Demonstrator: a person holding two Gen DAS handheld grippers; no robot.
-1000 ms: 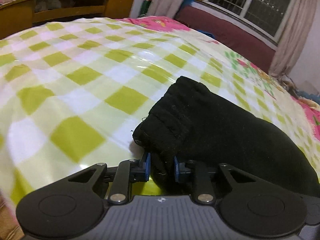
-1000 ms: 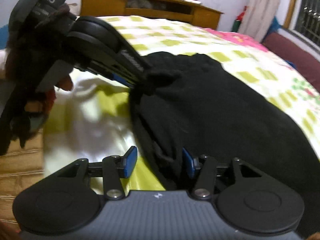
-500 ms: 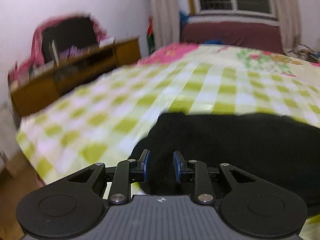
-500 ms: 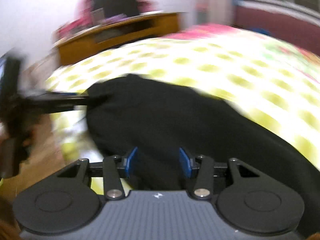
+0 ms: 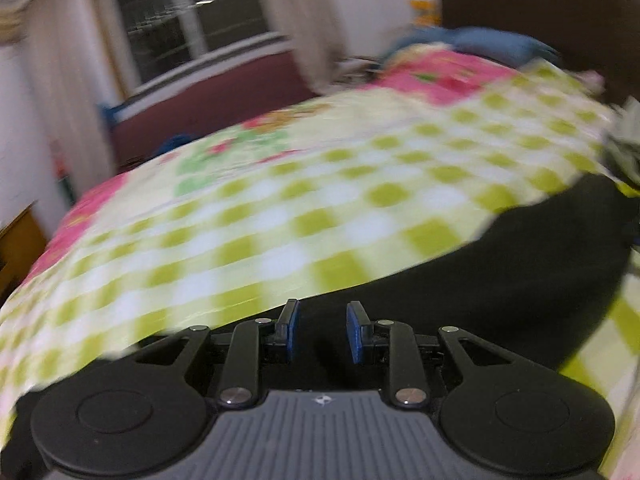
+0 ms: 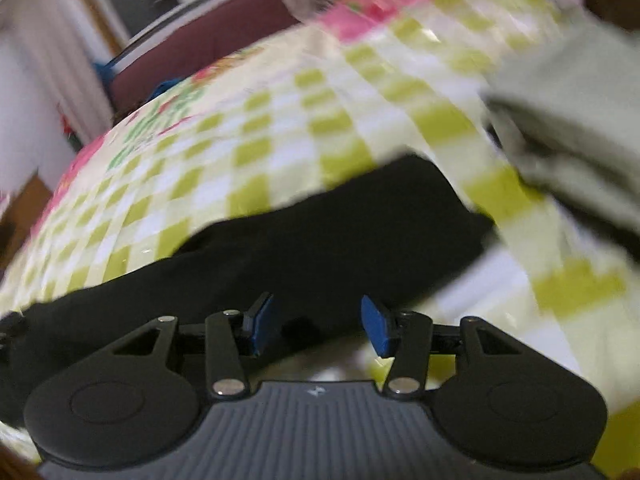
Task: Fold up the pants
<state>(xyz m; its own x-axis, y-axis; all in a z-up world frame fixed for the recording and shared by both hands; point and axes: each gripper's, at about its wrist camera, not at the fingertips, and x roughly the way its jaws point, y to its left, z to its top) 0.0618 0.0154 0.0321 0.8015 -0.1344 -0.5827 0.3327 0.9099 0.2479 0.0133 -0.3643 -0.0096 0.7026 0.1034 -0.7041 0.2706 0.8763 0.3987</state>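
The black pants point(image 5: 520, 272) lie as a long dark band across the green-and-white checked bed sheet point(image 5: 280, 220). My left gripper point(image 5: 322, 332) sits low at the near edge of the cloth, shut on a fold of it that fills the gap between the blue pads. In the right wrist view the pants point(image 6: 340, 232) stretch from lower left to a squared end at centre right. My right gripper point(image 6: 320, 326) holds the near hem with its jaws opening a little; cloth still lies between the pads. Both views are motion-blurred.
A pale grey-green folded garment point(image 6: 580, 112) lies on the sheet just right of the pants' end. A window point(image 5: 192, 32) with curtains and a maroon ledge point(image 5: 208, 100) stand beyond the bed. A blue pillow point(image 5: 480, 40) and a dark headboard point(image 5: 540, 0) are at upper right.
Both grippers swept sideways over the bed with the pants; the views swung from the wooden shelf to the window and headboard. The left gripper has left the right wrist view.
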